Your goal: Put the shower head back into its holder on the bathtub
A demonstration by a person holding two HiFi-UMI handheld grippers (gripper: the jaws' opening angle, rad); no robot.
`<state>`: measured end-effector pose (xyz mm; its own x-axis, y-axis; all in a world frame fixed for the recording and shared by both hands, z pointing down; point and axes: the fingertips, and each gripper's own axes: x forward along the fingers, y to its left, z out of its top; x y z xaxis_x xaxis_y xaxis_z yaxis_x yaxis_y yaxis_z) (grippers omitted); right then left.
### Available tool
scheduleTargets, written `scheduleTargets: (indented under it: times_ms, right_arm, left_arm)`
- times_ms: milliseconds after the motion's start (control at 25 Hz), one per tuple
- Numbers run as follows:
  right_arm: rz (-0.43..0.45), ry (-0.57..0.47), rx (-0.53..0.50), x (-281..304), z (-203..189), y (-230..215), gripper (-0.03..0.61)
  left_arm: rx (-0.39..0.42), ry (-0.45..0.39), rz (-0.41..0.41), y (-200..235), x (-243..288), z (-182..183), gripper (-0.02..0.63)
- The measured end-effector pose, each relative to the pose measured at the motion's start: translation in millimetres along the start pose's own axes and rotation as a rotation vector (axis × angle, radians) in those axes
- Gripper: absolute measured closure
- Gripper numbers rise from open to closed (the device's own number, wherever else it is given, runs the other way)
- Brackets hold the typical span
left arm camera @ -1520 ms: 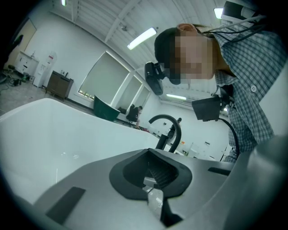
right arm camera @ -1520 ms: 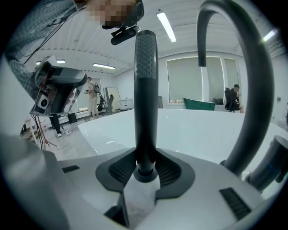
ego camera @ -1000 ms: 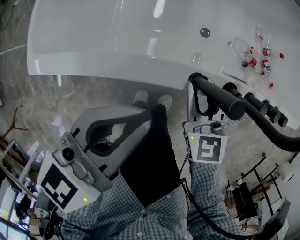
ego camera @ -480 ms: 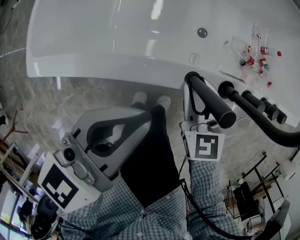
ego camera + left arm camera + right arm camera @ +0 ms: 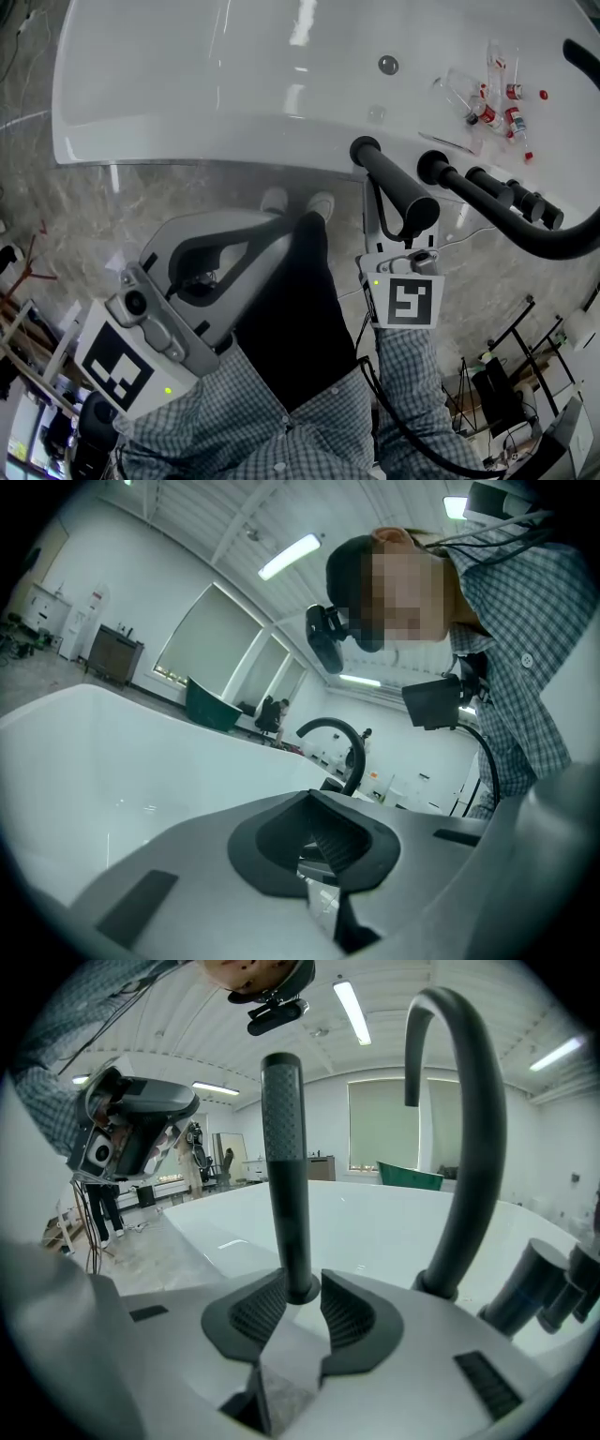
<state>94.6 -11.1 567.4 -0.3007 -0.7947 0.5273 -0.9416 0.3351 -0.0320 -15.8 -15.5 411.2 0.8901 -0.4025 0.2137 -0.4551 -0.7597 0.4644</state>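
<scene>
The black stick-shaped shower head (image 5: pixel 398 187) stands upright at the white bathtub's near rim (image 5: pixel 187 141), its foot by the rim. In the right gripper view its shaft (image 5: pixel 284 1166) rises from between the pads. My right gripper (image 5: pixel 373 180) (image 5: pixel 302 1302) has its jaws closing around the foot, with a thin gap still showing at the right pad. The holder itself is hidden behind the jaws. My left gripper (image 5: pixel 286 228) (image 5: pixel 314 832) hangs over the floor left of it, shut with nothing in it.
A black arched faucet spout (image 5: pixel 525 230) (image 5: pixel 459 1147) and black knobs (image 5: pixel 511 197) stand on the rim right of the shower head. Small bottles (image 5: pixel 497 98) lie in the tub near the drain (image 5: pixel 387 65). The person's shoes (image 5: pixel 298 202) are on the marble floor.
The tub and faucet have slid left in the head view. The right gripper has shifted a little against the rim while the shower head's foot stayed in place. The left gripper has kept still.
</scene>
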Motion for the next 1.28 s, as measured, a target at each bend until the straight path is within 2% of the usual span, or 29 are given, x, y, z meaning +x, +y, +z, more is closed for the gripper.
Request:
scheduleTargets:
  times_ms: [120,240,440,680,960,1280]
  right_arm:
    - [-0.015,-0.035,0.001,-15,11,-6,0.514]
    - [-0.025,-0.044,0.028,-28,22,-11,0.540]
    - [-0.035,-0.068,0.158,-55,56,-22,0.558]
    - [-0.057,-0.116,0.190,-115,130,-33,0.560]
    - [-0.075,-0.206,0.189,-168,224,-44,0.560]
    - [-0.083,-0.292,0.188,-232,294,-47,0.560]
  left_arm:
    - [0.015,-0.009,-0.009,-8,2,8,0.606]
    - [0.032,-0.018,-0.020,-18,2,19,0.606]
    - [0.058,-0.030,-0.020,-36,-1,47,0.606]
    - [0.083,-0.068,-0.029,-79,-11,106,0.606]
    - [0.158,-0.100,-0.038,-117,-25,172,0.606]
    - [0.259,-0.153,-0.058,-164,-47,232,0.606]
